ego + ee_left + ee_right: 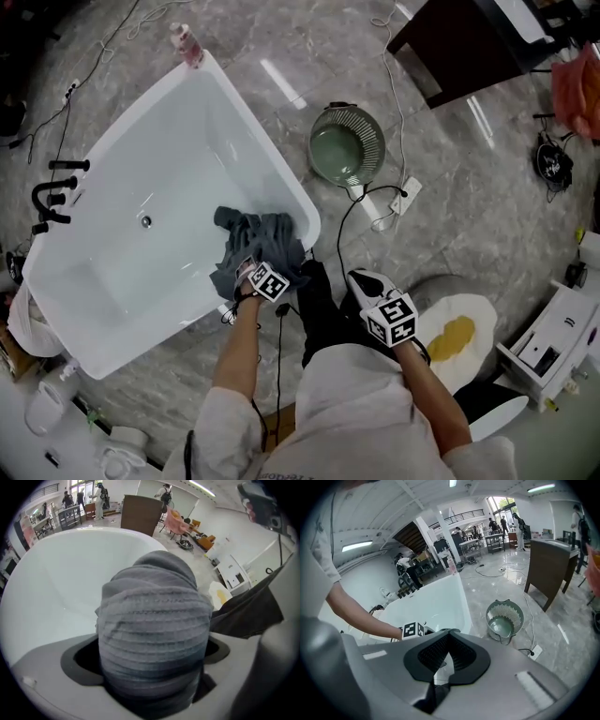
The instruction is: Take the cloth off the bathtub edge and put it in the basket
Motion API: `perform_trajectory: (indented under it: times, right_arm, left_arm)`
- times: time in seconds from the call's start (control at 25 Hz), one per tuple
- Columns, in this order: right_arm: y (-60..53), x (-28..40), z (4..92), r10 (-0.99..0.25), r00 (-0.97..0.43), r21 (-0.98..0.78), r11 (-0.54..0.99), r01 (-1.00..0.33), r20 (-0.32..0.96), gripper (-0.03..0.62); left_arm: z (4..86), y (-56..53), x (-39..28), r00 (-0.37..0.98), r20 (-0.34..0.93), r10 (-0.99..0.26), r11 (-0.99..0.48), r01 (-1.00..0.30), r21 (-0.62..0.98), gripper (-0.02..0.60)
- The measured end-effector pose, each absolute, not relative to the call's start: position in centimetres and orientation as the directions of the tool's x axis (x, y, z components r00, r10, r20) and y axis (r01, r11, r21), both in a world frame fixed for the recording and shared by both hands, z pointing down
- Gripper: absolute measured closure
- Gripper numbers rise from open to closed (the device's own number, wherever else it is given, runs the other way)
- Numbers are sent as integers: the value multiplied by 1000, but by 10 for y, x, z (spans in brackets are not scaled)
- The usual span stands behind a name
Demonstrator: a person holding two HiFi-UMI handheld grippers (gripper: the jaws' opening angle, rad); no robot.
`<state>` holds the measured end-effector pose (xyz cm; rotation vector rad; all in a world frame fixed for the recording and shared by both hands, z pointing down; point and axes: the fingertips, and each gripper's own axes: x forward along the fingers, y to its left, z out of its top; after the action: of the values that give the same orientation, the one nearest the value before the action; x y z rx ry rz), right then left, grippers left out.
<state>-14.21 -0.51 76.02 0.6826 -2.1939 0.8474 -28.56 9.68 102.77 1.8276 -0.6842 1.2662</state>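
Observation:
A grey cloth (262, 239) hangs crumpled over the near rim of the white bathtub (281, 159). My left gripper (251, 270) points steeply down onto it. In the left gripper view the ribbed cloth (154, 620) bulges up between the wide jaws of the left gripper (152, 663), with dark gaps on both sides; the tub (56, 573) lies behind. My right gripper (370, 286) hovers over the floor to the right, apart from the cloth. In its own view the right gripper (449, 637) has its tips together and holds nothing. The green slatted basket (347, 145) (505, 618) stands on the floor beyond the tub's corner.
A pink bottle (187, 42) stands on the tub's far corner and a black tap (52, 197) on its left side. A power strip (405, 195) with cables lies near the basket. A dark cabinet (459, 42) stands beyond it. A white mat with a yellow patch (455, 337) lies at the right.

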Motion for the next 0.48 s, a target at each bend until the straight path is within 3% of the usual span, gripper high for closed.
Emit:
perform_trajectory:
  times: [0.12, 0.32, 0.48]
  right_arm:
    - [1, -143, 760, -214, -638, -378, 652, -657, 740, 592]
    - [9, -158, 753, -199, -679, -403, 674, -618, 707, 592]
    - [4, -164, 745, -235, -691, -400, 670, -625, 684, 592]
  left_arm:
    - [1028, 98, -282, 359, 933, 21, -559, -770, 309, -41]
    - [1022, 101, -281, 358, 932, 45, -605, -733, 311, 68]
    - [1006, 100, -287, 319, 948, -10, -637, -733, 239, 152]
